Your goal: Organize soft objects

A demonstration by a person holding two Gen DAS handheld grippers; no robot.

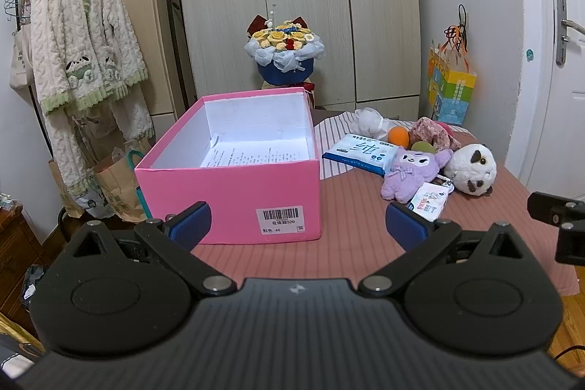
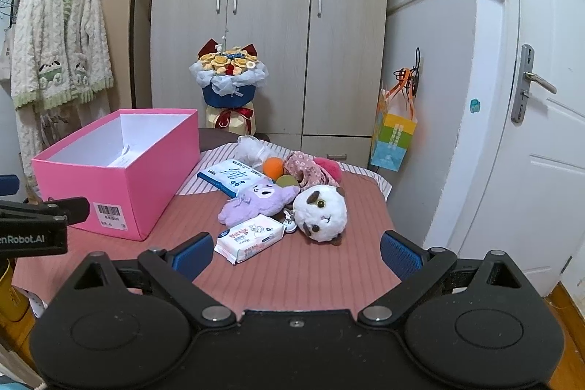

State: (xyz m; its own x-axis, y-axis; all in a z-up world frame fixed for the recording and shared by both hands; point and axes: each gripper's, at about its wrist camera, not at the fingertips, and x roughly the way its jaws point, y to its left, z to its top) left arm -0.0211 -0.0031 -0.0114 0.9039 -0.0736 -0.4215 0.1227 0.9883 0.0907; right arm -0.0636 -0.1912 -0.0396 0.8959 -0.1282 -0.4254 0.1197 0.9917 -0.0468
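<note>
An open pink box [image 1: 234, 192] [image 2: 120, 181] with printed paper in its bottom stands on the pink striped table [image 1: 351, 251] [image 2: 292, 265]. To its right lies a heap of soft things: a purple plush [image 1: 409, 170] [image 2: 256, 203], a white-and-brown plush ball [image 1: 471, 169] [image 2: 321, 211], an orange ball [image 1: 397, 135] [image 2: 274, 167], a flowered cloth [image 1: 433, 130] [image 2: 307, 169], a blue wipes pack [image 1: 360, 152] [image 2: 230, 180] and a small tissue pack [image 2: 250, 238] [image 1: 429, 200]. My left gripper [image 1: 298, 225] is open before the box. My right gripper [image 2: 296, 253] is open, near the tissue pack.
A flower bouquet [image 1: 283, 52] [image 2: 228, 75] stands behind the table before a wardrobe. A fluffy robe [image 1: 84, 61] hangs on a rack at the left, paper bags below it. A coloured gift bag [image 2: 393, 134] hangs by the white door at the right.
</note>
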